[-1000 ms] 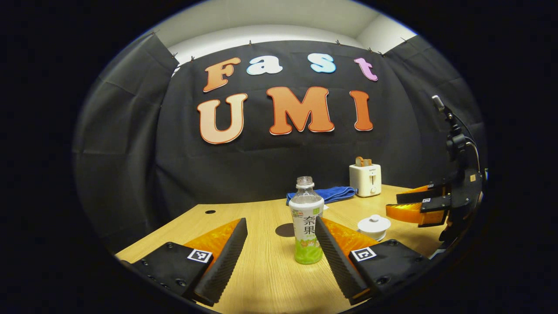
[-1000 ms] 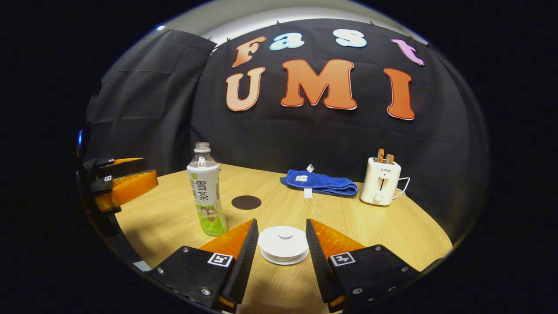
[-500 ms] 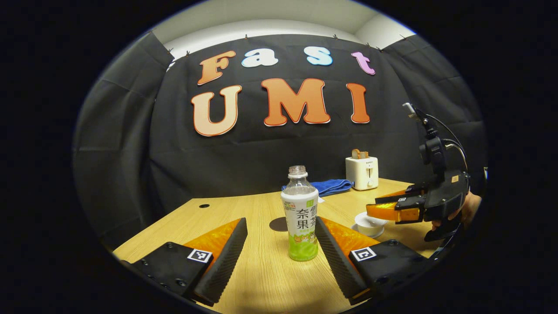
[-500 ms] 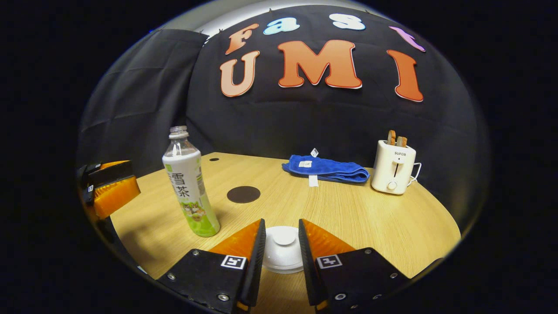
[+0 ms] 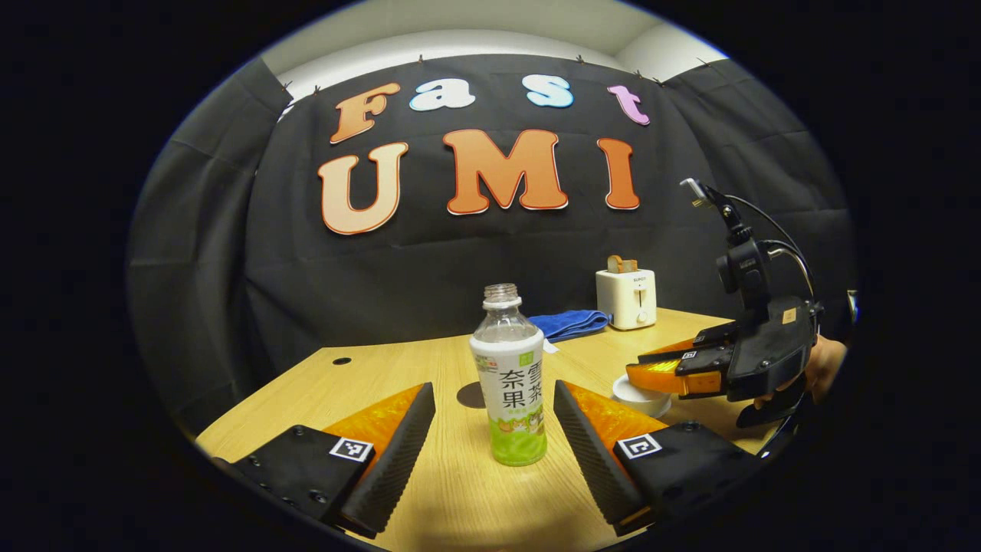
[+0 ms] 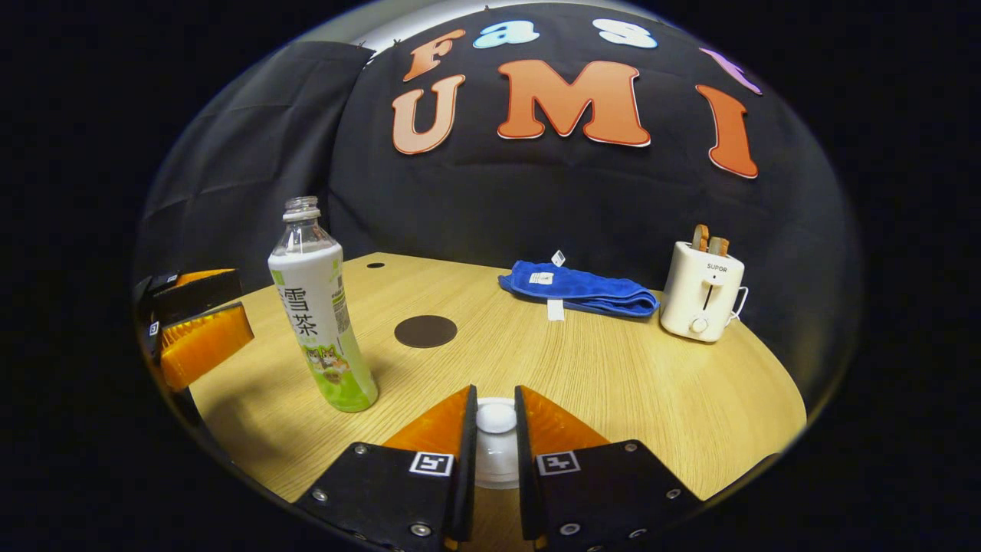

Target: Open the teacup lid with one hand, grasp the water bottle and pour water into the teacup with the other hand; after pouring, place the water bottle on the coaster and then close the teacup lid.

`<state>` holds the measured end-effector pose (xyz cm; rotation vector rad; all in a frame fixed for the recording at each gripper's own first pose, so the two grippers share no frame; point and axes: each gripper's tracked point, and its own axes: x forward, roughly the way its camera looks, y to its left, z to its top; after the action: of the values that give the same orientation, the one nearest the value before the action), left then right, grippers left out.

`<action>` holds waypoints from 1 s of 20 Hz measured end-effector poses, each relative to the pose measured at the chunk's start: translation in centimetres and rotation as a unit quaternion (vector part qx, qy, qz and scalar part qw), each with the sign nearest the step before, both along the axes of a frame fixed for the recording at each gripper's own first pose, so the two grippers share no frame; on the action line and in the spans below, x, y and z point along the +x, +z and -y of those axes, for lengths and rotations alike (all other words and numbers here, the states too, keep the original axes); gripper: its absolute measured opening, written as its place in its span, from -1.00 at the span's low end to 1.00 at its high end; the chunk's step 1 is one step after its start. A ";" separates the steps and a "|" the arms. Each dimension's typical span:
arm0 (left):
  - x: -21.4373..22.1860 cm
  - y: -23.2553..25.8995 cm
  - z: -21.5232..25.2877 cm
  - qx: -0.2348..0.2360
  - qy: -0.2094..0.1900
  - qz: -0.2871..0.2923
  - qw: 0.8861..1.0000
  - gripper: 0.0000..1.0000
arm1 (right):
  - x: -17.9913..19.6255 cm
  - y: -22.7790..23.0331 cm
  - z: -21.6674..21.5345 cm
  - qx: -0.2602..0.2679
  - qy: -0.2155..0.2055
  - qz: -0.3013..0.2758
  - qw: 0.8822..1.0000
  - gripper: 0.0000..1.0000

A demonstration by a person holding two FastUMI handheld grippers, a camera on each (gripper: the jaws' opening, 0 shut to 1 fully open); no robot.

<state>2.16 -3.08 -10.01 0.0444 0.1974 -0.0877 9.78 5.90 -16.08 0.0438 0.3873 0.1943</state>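
Note:
A clear water bottle (image 5: 510, 383) with a white and green label stands uncapped on the wooden table (image 5: 368, 376). My left gripper (image 5: 492, 391) is open, its fingers either side of the bottle and apart from it. The white teacup (image 5: 640, 397) sits to the right, under my right gripper (image 5: 674, 376). In the right gripper view, the right gripper (image 6: 496, 405) is shut on the knob of the teacup lid (image 6: 496, 420), and the cup below is mostly hidden. The bottle (image 6: 318, 314) stands at the left, near the dark round coaster (image 6: 425, 331).
A folded blue towel (image 6: 579, 290) and a white toaster (image 6: 701, 291) with toast in it stand at the back of the table. The coaster (image 5: 467, 395) lies just behind the bottle. A hand (image 5: 824, 368) holds the right gripper. The table edge curves close on the right.
The right gripper's fingers have closed from wide apart onto the lid knob. The left gripper has shifted, so the bottle now sits more centrally between its open fingers.

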 end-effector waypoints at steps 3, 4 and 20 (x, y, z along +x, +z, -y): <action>0.6 -0.8 0.8 -0.004 -0.007 -0.006 1.000 0.99 | -0.1 0.5 0.5 0.024 -0.005 -0.002 1.000 -0.58; 0.8 -0.9 1.1 -0.005 -0.010 -0.007 1.000 0.99 | -0.3 0.9 0.8 0.032 -0.009 0.001 0.999 -0.58; 5.5 -7.3 1.4 -0.028 -0.020 -0.076 0.996 0.80 | -3.4 6.0 7.9 0.055 -0.081 0.058 0.994 -0.58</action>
<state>7.66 -4.50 -17.29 -0.0137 0.3469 -0.1375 6.35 -2.02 -10.11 0.1711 0.2553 0.0582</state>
